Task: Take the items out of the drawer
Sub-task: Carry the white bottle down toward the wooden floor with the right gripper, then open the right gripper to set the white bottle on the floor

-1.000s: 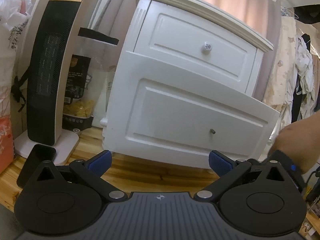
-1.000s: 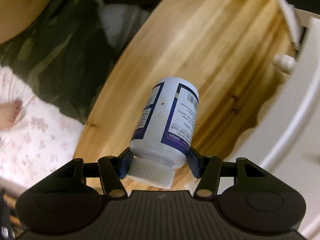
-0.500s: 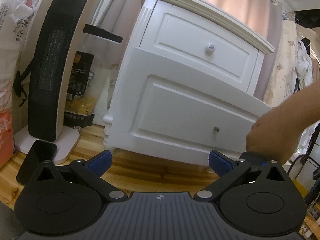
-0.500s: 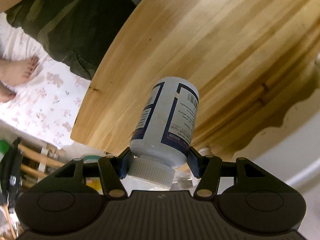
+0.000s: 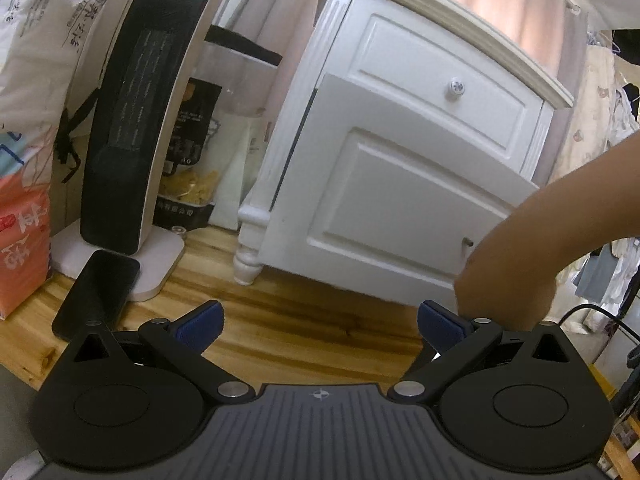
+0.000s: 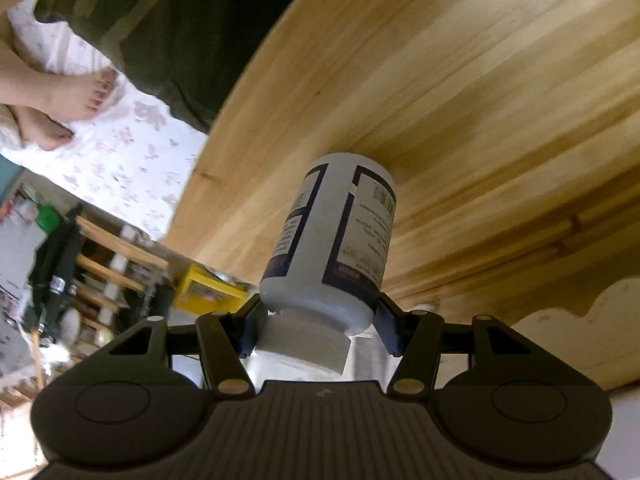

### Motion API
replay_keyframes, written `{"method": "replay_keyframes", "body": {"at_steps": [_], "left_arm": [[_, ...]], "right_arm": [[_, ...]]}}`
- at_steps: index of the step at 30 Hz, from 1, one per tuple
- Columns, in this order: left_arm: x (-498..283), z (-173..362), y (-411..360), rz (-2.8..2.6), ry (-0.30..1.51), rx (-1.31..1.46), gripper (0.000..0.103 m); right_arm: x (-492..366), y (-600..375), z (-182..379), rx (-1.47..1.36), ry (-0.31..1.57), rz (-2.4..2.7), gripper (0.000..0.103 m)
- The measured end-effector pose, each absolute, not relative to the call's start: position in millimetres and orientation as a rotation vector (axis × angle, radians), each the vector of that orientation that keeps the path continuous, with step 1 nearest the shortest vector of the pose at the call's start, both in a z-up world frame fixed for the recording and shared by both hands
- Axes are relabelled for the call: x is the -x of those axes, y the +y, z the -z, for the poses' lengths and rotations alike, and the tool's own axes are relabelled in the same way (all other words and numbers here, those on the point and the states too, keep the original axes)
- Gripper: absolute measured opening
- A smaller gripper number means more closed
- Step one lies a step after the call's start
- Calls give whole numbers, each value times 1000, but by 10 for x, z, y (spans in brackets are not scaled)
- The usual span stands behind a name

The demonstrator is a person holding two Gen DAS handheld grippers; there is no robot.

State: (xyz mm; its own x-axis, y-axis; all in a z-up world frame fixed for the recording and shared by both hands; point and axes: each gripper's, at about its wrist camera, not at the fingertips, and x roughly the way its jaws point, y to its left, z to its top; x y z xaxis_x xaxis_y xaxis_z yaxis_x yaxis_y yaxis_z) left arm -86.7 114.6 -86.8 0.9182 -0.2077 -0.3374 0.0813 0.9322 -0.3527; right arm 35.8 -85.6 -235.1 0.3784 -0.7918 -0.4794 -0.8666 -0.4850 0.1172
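Now right hand-held gripper [image 6: 320, 320] clamping white bottle [image 6: 334, 236] near cap, lowering base onto bench [image 6: 500, 100]; keeping bottle upright before releasing. Left hand-held gripper [image 5: 318, 322] hanging wide, empty, facing drawer [image 5: 400, 204].

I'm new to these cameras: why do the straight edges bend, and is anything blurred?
Left wrist view: the fisheye lens bows the white nightstand and the tall heater; focus is sharp. Right wrist view: the wooden tabletop edge curves, the bottle is sharp, the shelves at lower left are smeared.
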Motion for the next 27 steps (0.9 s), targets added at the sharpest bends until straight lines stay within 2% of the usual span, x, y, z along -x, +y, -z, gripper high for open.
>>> {"method": "replay_keyframes", "body": {"at_steps": [7, 8, 9, 10, 17, 19, 27], "left_arm": [[838, 884, 1149, 155, 393, 340, 103], [839, 879, 1143, 156, 392, 341, 103], [840, 873, 1137, 158, 391, 341, 103], [845, 870, 1131, 160, 389, 339, 103], [864, 809, 1059, 166, 385, 314, 103], [865, 788, 1038, 168, 383, 308, 103], [849, 705, 866, 182, 378, 270, 103]], "right_arm": [[-432, -728, 2464, 2534, 1465, -649, 60], [-447, -708, 2456, 2522, 1445, -627, 65], [-458, -692, 2438, 2511, 1445, -613, 84], [-455, -671, 2397, 2507, 1426, -615, 91], [-379, -613, 2078, 2445, 1312, -637, 92], [-307, -605, 1930, 2373, 1270, -663, 100], [42, -776, 1587, 2306, 983, -743, 102]]}}
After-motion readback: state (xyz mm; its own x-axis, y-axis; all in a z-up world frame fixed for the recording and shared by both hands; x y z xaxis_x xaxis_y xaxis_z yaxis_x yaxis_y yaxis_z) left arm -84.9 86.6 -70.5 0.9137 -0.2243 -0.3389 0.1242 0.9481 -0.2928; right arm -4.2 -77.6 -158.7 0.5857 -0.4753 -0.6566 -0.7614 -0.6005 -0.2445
